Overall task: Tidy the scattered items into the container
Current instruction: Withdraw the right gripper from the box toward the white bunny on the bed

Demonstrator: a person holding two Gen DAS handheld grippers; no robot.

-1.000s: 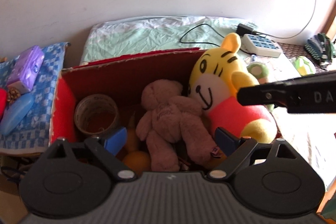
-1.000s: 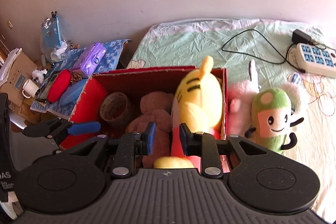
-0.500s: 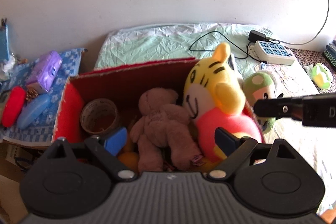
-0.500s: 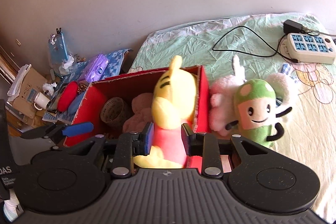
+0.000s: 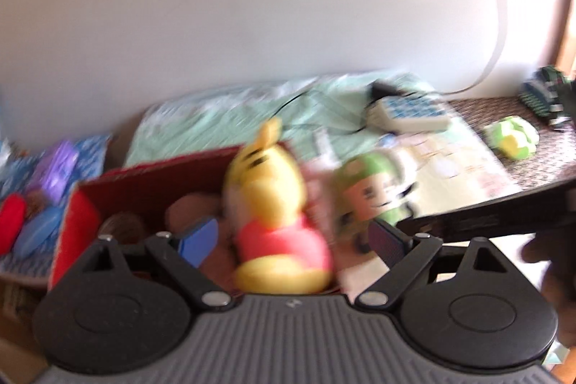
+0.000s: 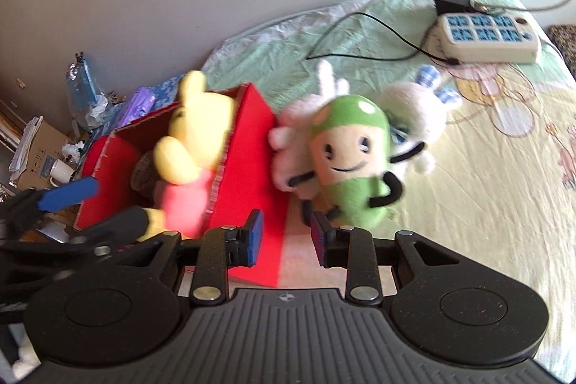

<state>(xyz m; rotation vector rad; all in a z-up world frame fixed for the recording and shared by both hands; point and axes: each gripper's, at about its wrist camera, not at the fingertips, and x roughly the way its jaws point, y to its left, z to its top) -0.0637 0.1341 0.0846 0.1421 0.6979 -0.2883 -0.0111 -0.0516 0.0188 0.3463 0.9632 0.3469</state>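
Right gripper (image 6: pixel 284 242) narrowly parted, empty; left gripper (image 5: pixel 289 240) wide, empty. Green plush (image 6: pixel 347 164) just beside red box (image 6: pixel 252 146), outside. Risk: narrow jaws shove it away

tiger toy (image 6: pixel 190 146) in box (image 6: pixel 252 168), mushroom toy (image 6: pixel 345 164) beside

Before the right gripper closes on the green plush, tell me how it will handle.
The green plush looks soft and stuffed, so it will probably squash and feel light. It stands leaning on the white plush, so a push likely topples it. Its thin black arms look floppy.
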